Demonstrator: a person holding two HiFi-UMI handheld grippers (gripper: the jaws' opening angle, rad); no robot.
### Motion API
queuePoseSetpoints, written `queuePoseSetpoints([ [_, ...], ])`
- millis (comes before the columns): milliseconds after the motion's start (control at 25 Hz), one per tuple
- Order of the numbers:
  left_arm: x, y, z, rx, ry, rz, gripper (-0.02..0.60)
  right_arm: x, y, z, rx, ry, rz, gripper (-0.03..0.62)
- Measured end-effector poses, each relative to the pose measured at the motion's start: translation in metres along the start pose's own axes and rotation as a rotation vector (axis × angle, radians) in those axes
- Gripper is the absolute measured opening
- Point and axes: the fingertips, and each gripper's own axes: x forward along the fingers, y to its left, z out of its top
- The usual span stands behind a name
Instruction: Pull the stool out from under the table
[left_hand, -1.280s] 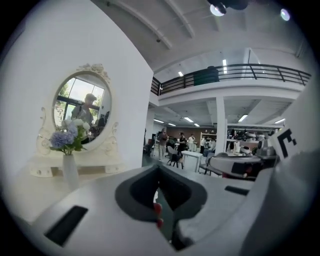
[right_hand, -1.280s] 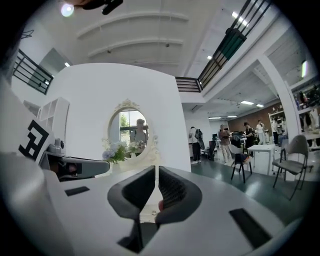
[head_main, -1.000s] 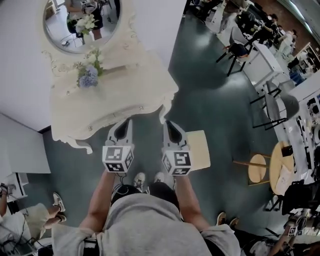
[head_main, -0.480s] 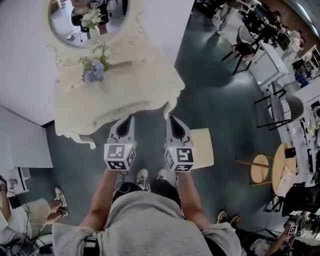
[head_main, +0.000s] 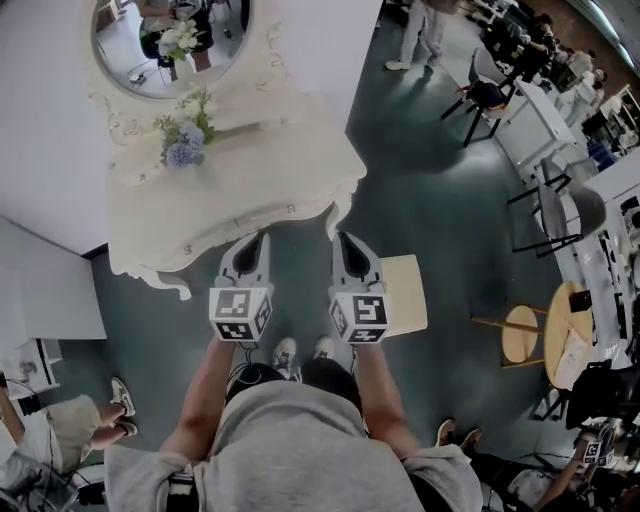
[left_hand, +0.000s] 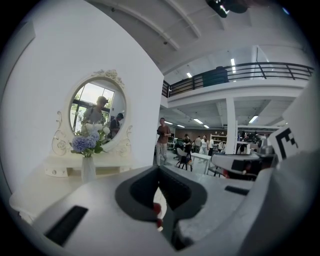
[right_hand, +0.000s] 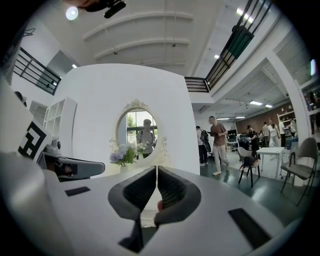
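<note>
A cream square-seated stool (head_main: 407, 296) stands on the dark floor just right of my right gripper, in front of the white dressing table (head_main: 240, 195); the gripper hides its left part. Both grippers are held side by side at waist height, pointing at the table's front edge. The left gripper (head_main: 260, 238) is shut with nothing in it, its jaws (left_hand: 159, 168) meeting in a thin line. The right gripper (head_main: 341, 238) is shut and empty too (right_hand: 157, 168). Neither touches the stool or the table.
An oval mirror (head_main: 170, 40) and a vase of blue and white flowers (head_main: 185, 140) stand on the table. A round wooden side table (head_main: 518, 336), chairs and desks fill the right side. A person sits at the lower left (head_main: 60, 435). Another walks along the far aisle (head_main: 415, 35).
Both grippers and the stool have kept still. The head view has shifted slightly, and a person walking in the far aisle has come into view at the top.
</note>
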Motion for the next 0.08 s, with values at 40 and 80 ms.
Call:
queuePoseSetpoints([
  [40,0.0004,-0.0005,-0.0003,0.000,0.000,-0.002,0.003,-0.0004,-0.0010,-0.0004,0.001,0.000,-0.002,0.023],
  [80,0.0008,-0.0011,-0.0006,0.001,0.000,-0.003,0.003,-0.0008,-0.0020,-0.0007,0.001,0.001,-0.004,0.023],
])
